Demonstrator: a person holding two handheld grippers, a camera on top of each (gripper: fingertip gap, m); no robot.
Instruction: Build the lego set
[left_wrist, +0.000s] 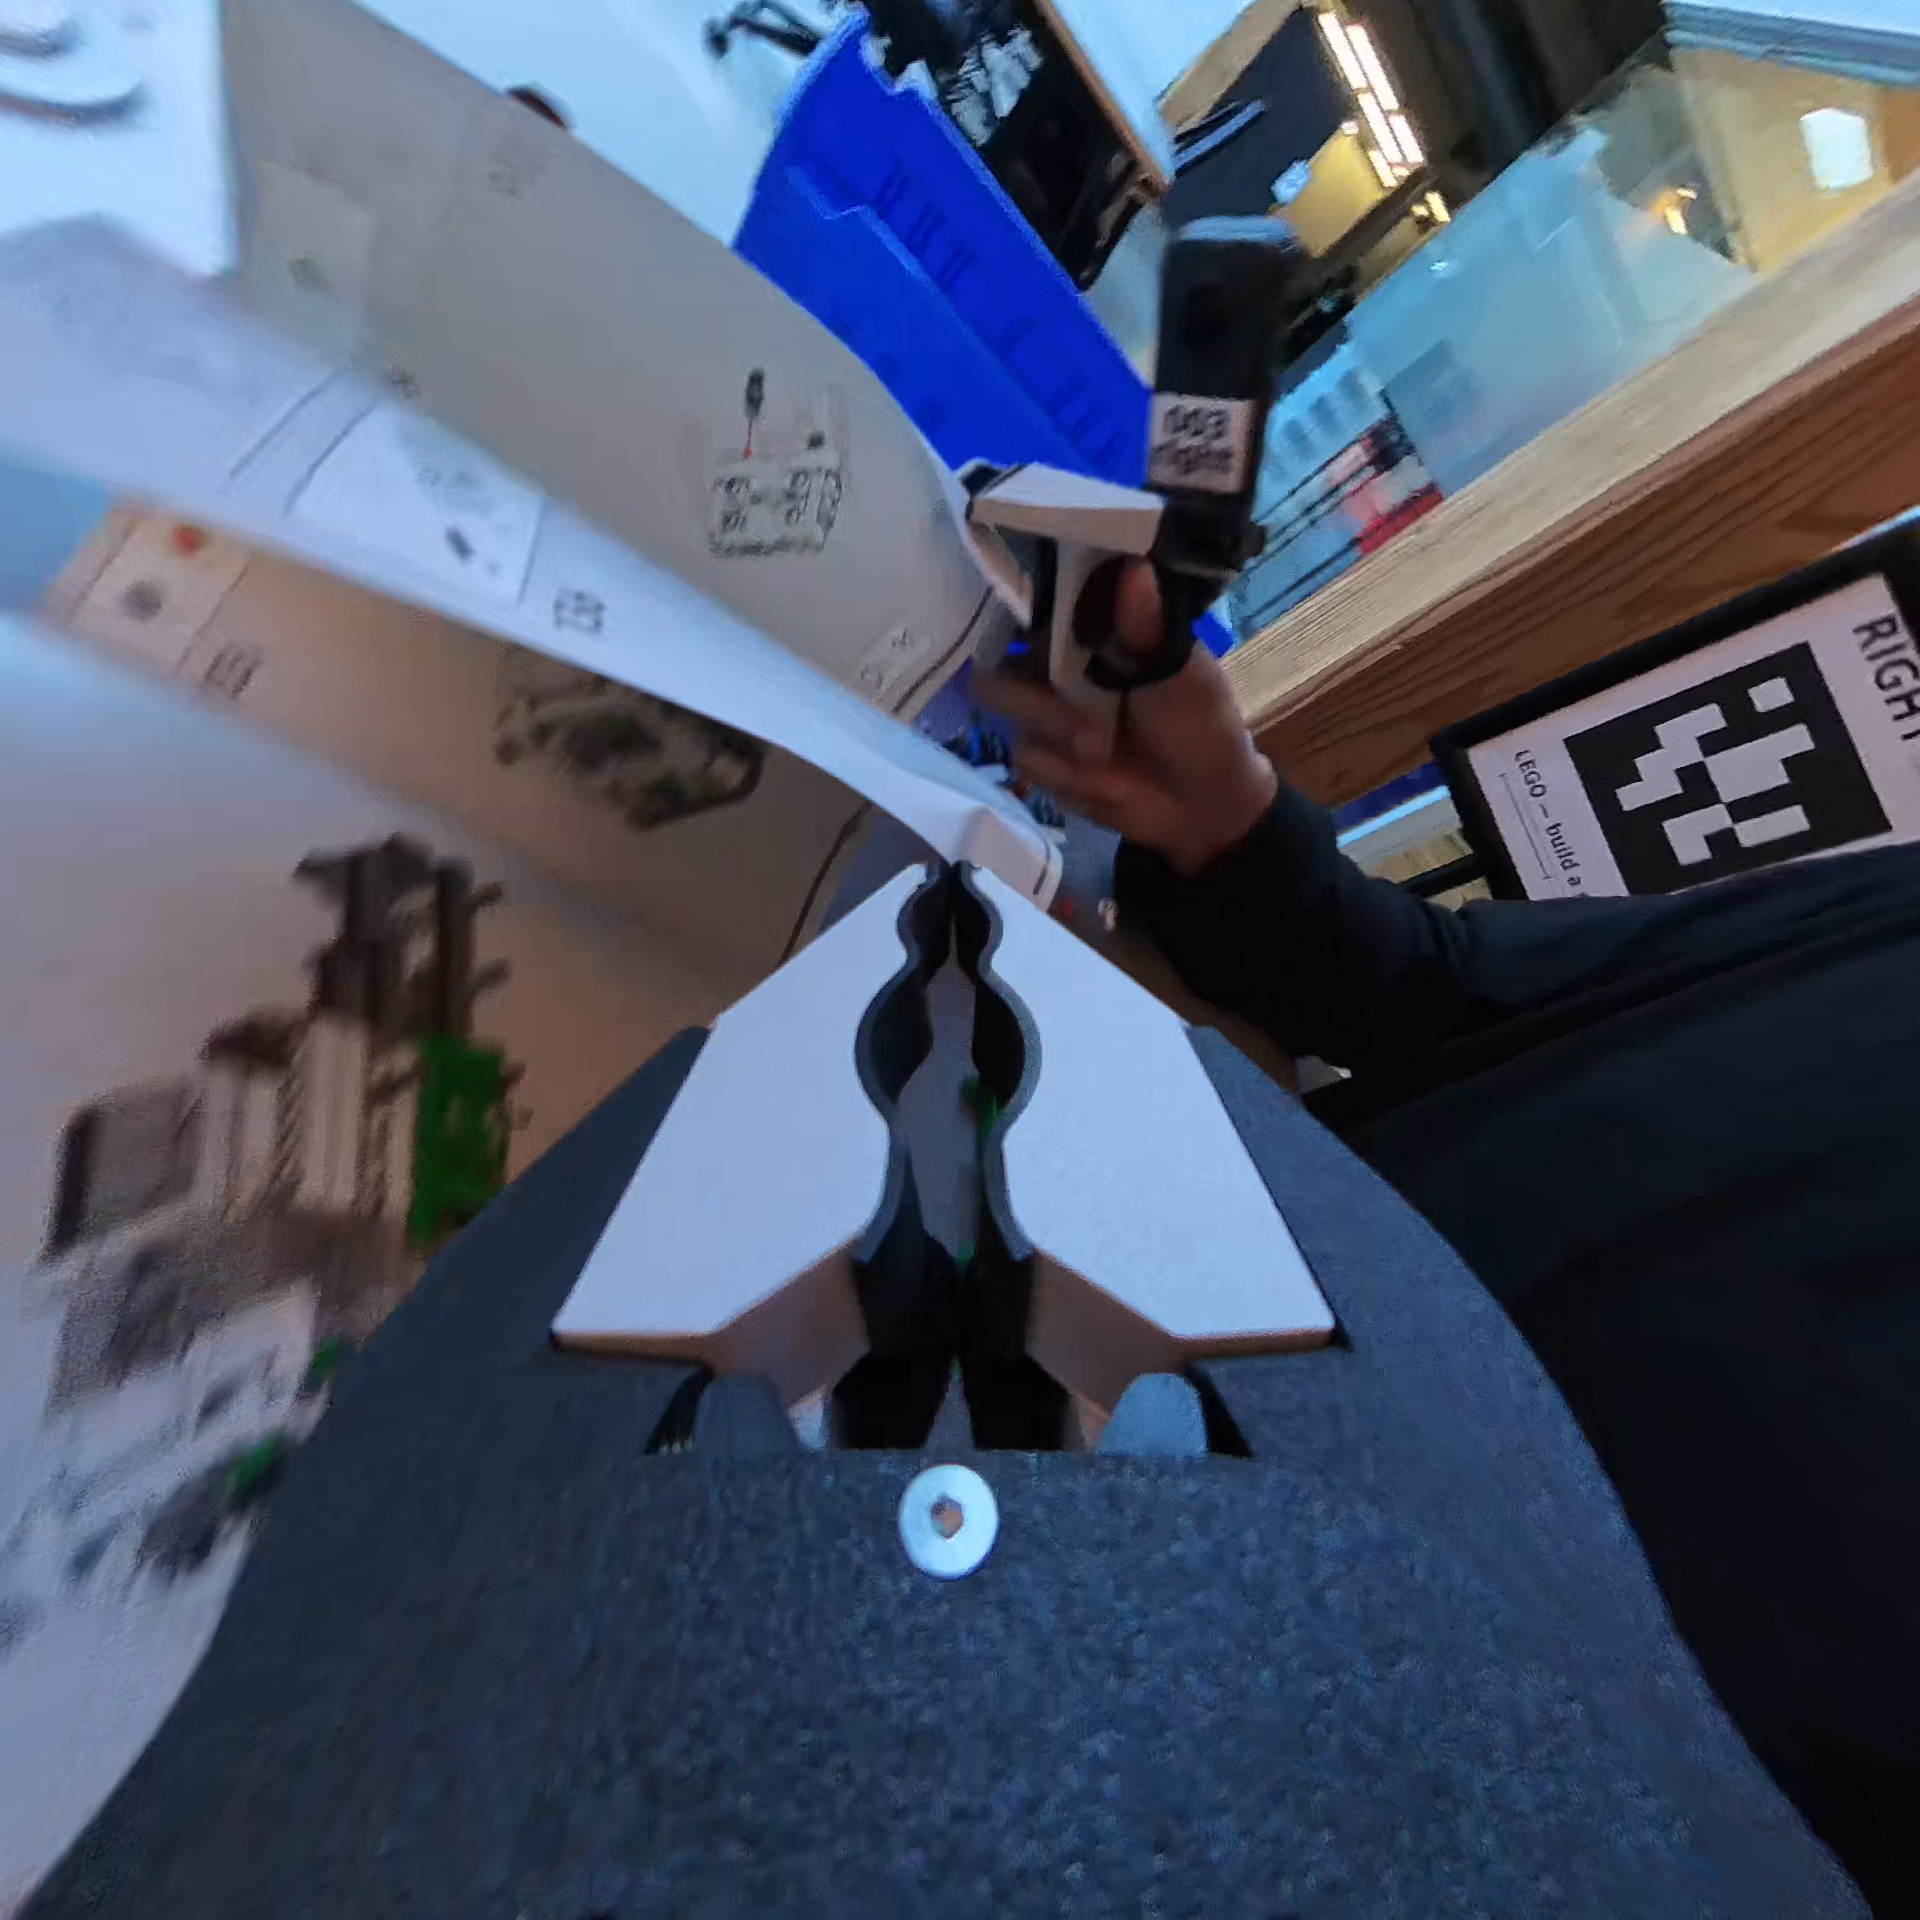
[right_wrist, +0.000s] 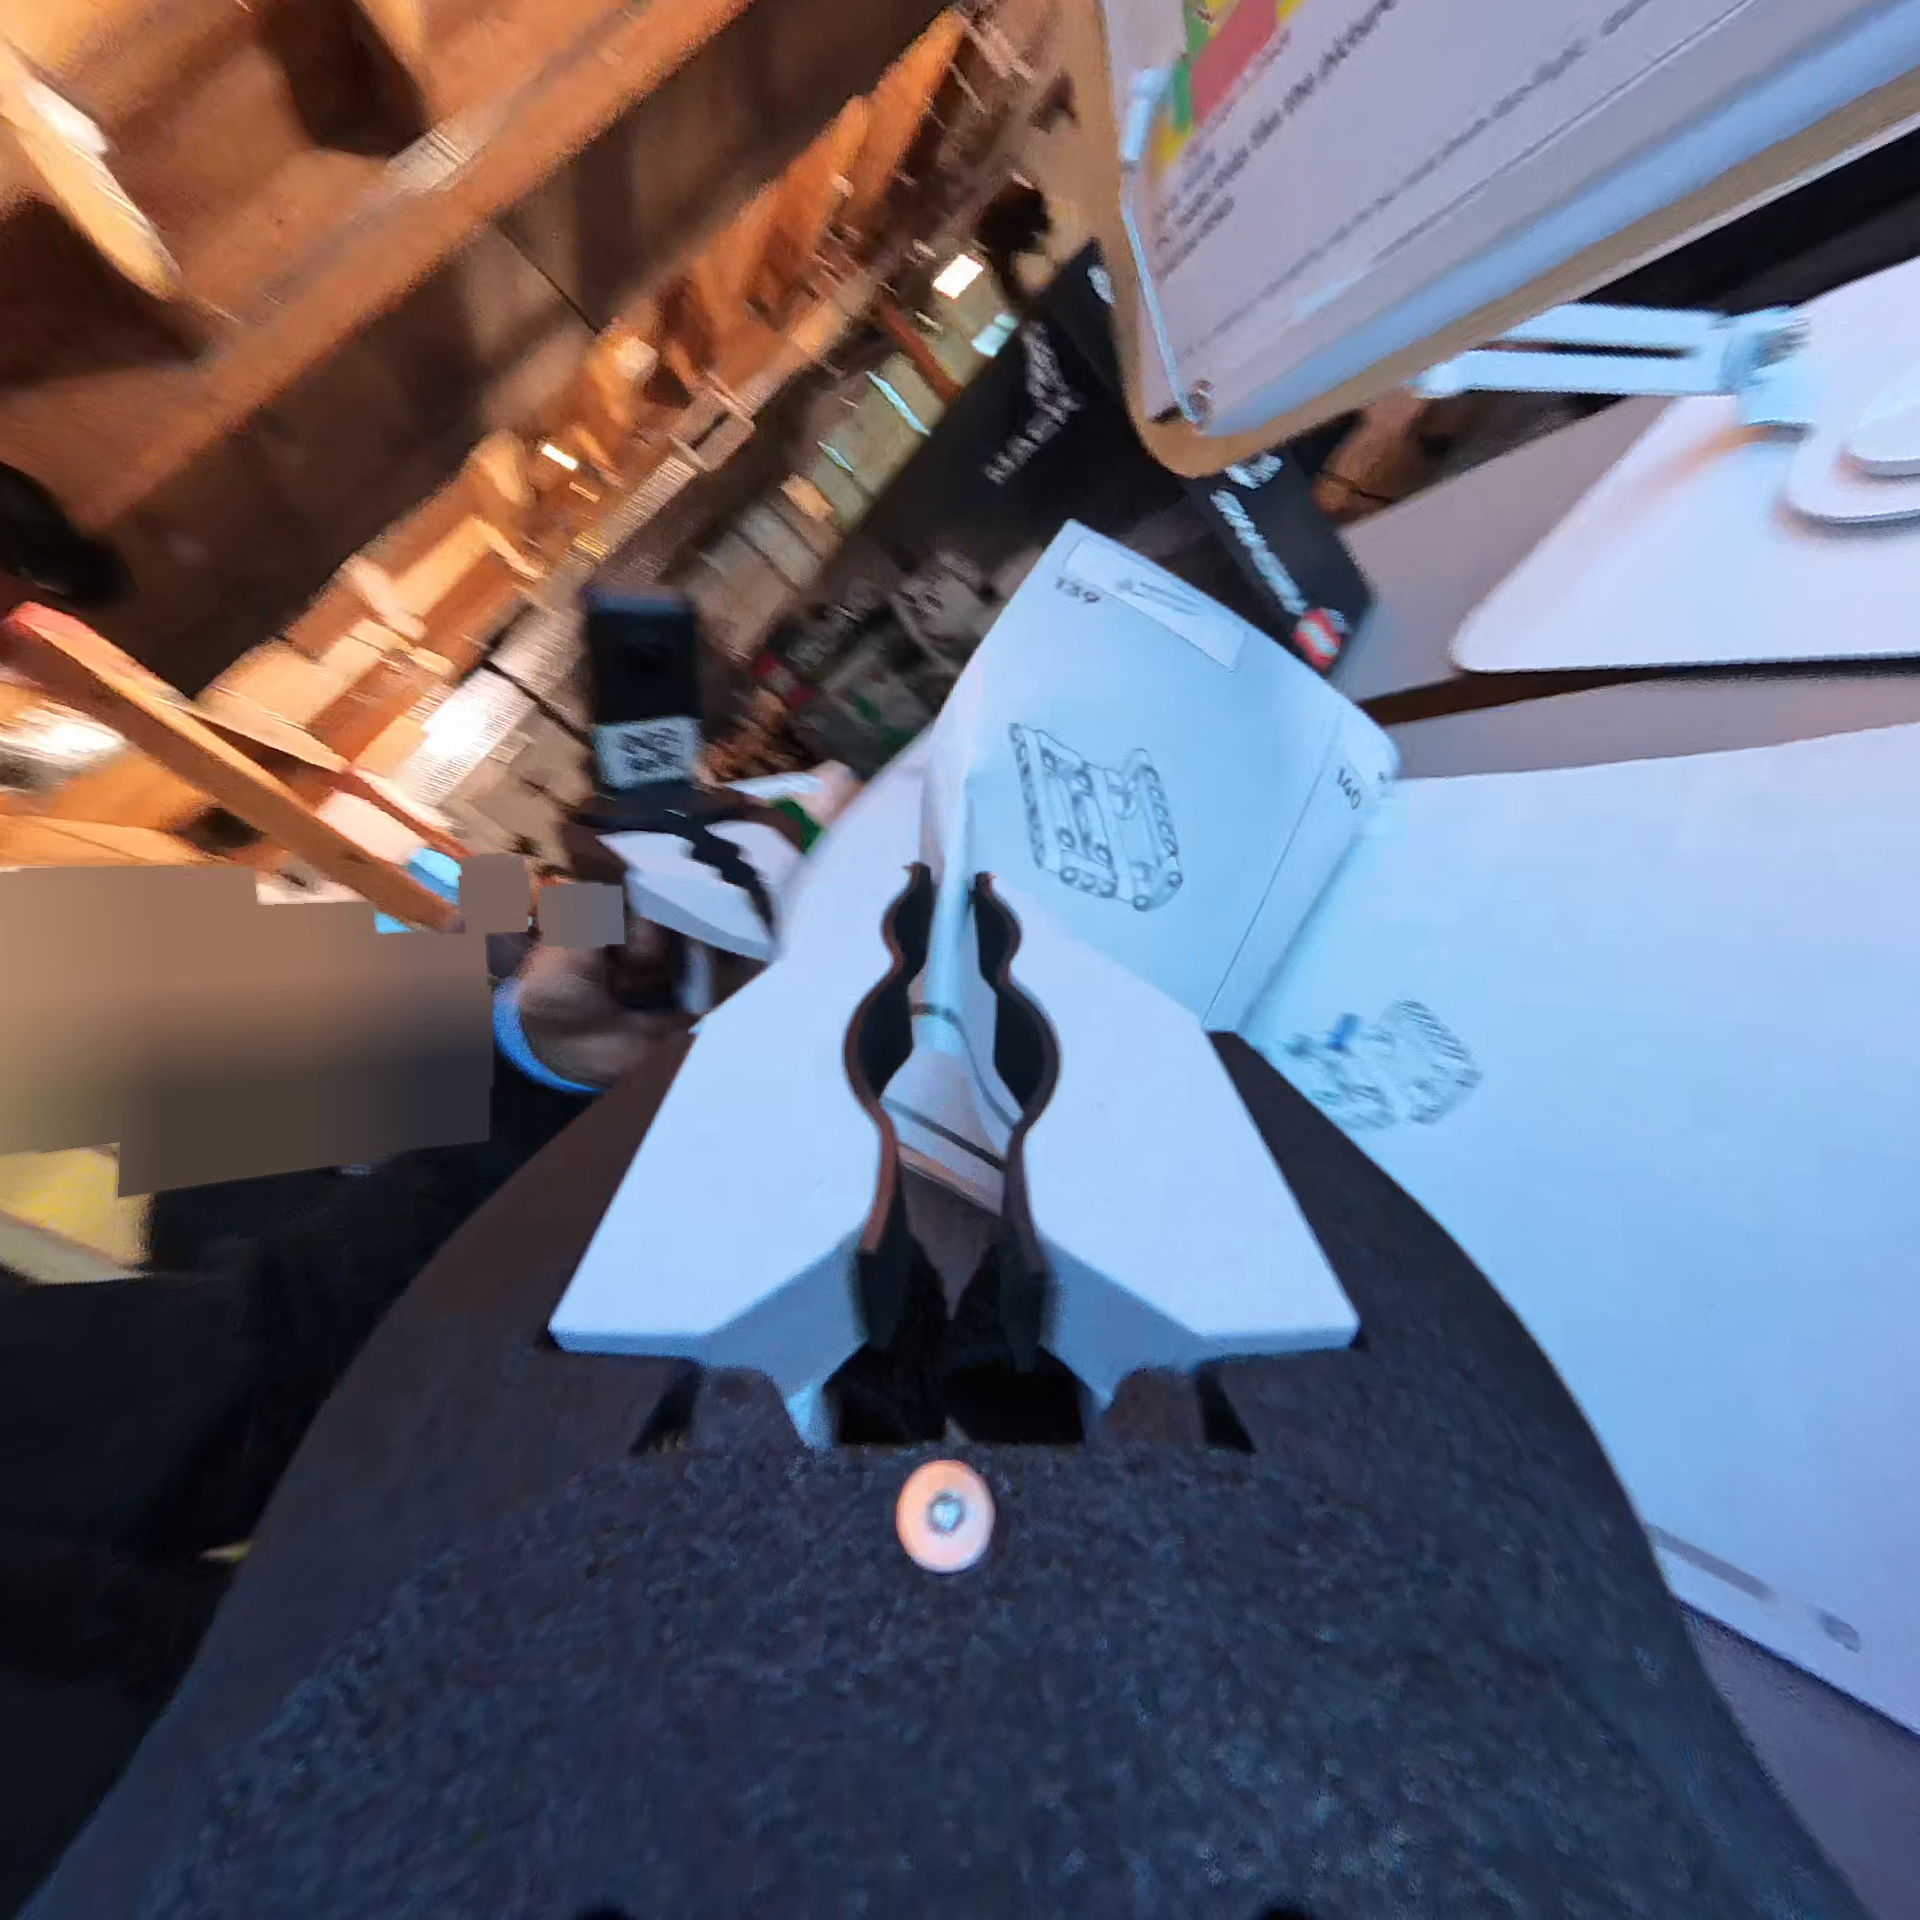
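Observation:
The white instruction booklet (left_wrist: 623, 416) hangs in the air between both grippers, its pages fanned open and curved. My left gripper (left_wrist: 951, 883) is shut on the near edge of the booklet's pages. My right gripper (left_wrist: 987, 551), held by a person's hand (left_wrist: 1143, 748), pinches the far page edge. In the right wrist view my right gripper (right_wrist: 948, 883) is shut on a thin stack of pages, with line drawings showing on the open booklet (right_wrist: 1101, 727) just beyond. The left gripper (right_wrist: 727, 862) shows farther off at the left. No loose bricks are clearly visible.
A blue bin (left_wrist: 935, 291) stands behind the booklet. A wooden table edge (left_wrist: 1558, 540) and a framed sign with a black-and-white marker (left_wrist: 1714, 748) are at the right. A black Lego box (right_wrist: 1278, 582) and a white board (right_wrist: 1714, 540) lie beyond the booklet. My right fingertips sit around 11 cm from my left ones.

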